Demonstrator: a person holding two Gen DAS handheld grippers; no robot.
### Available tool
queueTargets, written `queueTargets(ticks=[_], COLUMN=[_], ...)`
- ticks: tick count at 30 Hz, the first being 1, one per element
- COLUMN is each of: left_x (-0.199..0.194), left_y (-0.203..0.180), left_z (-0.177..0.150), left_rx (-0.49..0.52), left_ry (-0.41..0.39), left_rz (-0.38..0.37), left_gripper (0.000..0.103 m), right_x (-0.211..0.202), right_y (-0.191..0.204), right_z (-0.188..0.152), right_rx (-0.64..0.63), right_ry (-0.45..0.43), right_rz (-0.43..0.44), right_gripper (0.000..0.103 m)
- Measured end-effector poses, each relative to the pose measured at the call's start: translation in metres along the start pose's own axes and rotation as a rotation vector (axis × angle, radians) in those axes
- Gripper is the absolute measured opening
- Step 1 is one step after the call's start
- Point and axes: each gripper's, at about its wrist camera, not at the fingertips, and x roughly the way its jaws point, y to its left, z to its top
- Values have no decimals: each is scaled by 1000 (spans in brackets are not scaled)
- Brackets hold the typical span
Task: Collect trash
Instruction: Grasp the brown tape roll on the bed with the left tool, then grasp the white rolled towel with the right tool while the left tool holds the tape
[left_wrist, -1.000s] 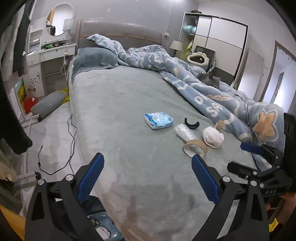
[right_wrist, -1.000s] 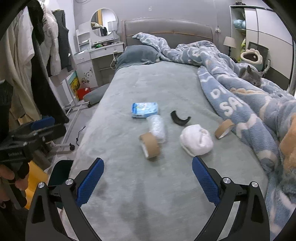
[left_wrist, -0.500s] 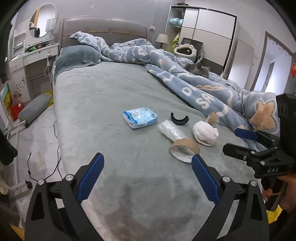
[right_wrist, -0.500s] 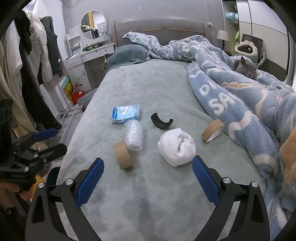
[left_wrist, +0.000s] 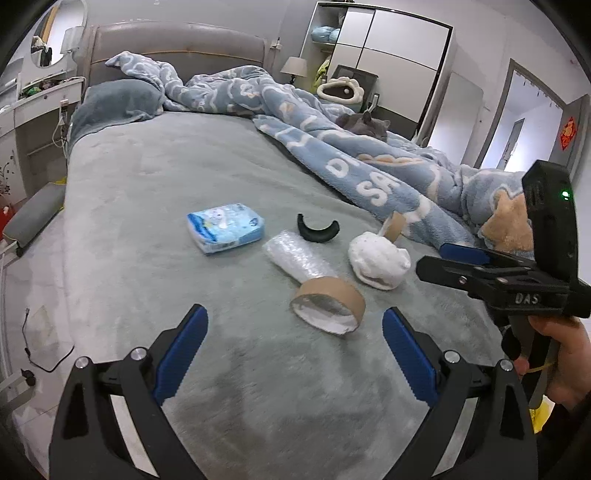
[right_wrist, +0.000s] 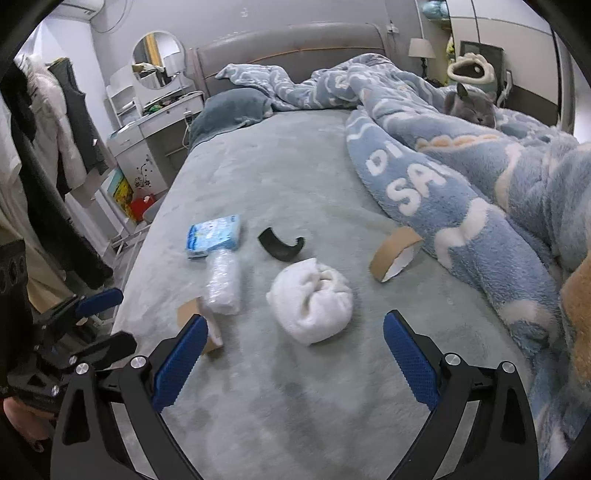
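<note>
Several bits of trash lie on the grey bed (left_wrist: 155, 192): a blue tissue pack (left_wrist: 225, 227), a bubble-wrap roll (left_wrist: 297, 258), a cardboard tape ring (left_wrist: 328, 305), a curved black piece (left_wrist: 317, 230), a white wad (left_wrist: 378, 260) and a second cardboard ring (right_wrist: 395, 253). My left gripper (left_wrist: 295, 354) is open, just short of the near tape ring. My right gripper (right_wrist: 291, 356) is open, with the white wad (right_wrist: 309, 299) just ahead between its fingers. The right gripper (left_wrist: 458, 260) also shows at the right of the left wrist view, held by a hand.
A blue fleece blanket (right_wrist: 461, 192) is bunched along the right of the bed, with a grey cat (right_wrist: 471, 105) lying on it. A pillow (left_wrist: 118, 101) sits at the headboard. A dresser (right_wrist: 155, 133), hanging clothes (right_wrist: 48, 147) and floor cables (left_wrist: 40, 354) lie left.
Both grippers have moved forward toward the trash on the bed. The left view has swung right, away from the floor. Both stay open.
</note>
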Motion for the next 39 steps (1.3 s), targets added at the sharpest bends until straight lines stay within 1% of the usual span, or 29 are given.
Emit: queueTargets(ticks=[3, 7, 11, 18, 19, 22, 23, 24, 26, 27, 29, 32, 39], left_x=[9, 20, 33, 48, 50, 55, 58, 60, 61, 62, 63, 58, 43], left_y=[-2, -6, -11, -14, -13, -13, -14, -16, -19, -20, -18, -14, -11], left_z=[0, -4, -5, -1, -1, -1, -1, -1, -2, -2, -2, -3, -3], left_rx=[-9, 14, 33, 8, 0, -14, -11, -5, 8, 13, 7, -6, 33], left_ry=[4, 14, 12, 25, 27, 42, 51, 60, 68, 72, 77, 73, 60], left_rz=[-16, -32, -70, -116, -119, -125, -121, -119, -119, -117, -112, -120, -93], left_gripper=[97, 97, 97, 96, 95, 83, 80, 79, 72, 70, 63, 62, 61], right_x=[9, 16, 21, 33, 34, 36, 37, 38, 39, 40, 42, 45, 53], right_y=[-11, -19, -28, -33, -33, -34, -35, -37, -39, -40, -42, -41, -32], right_z=[4, 6, 7, 7, 7, 7, 7, 7, 6, 6, 5, 5, 7], right_rx=[40, 75, 109, 133, 132, 126, 126, 128, 136, 143, 145, 150, 138], right_ry=[8, 12, 18, 40, 41, 49, 53, 54, 57, 58, 63, 64, 70], right_rz=[13, 26, 27, 44, 46, 50, 50, 50, 52, 56, 57, 60, 60], right_gripper=[97, 97, 97, 94, 93, 90, 89, 88, 85, 85, 83, 81, 78])
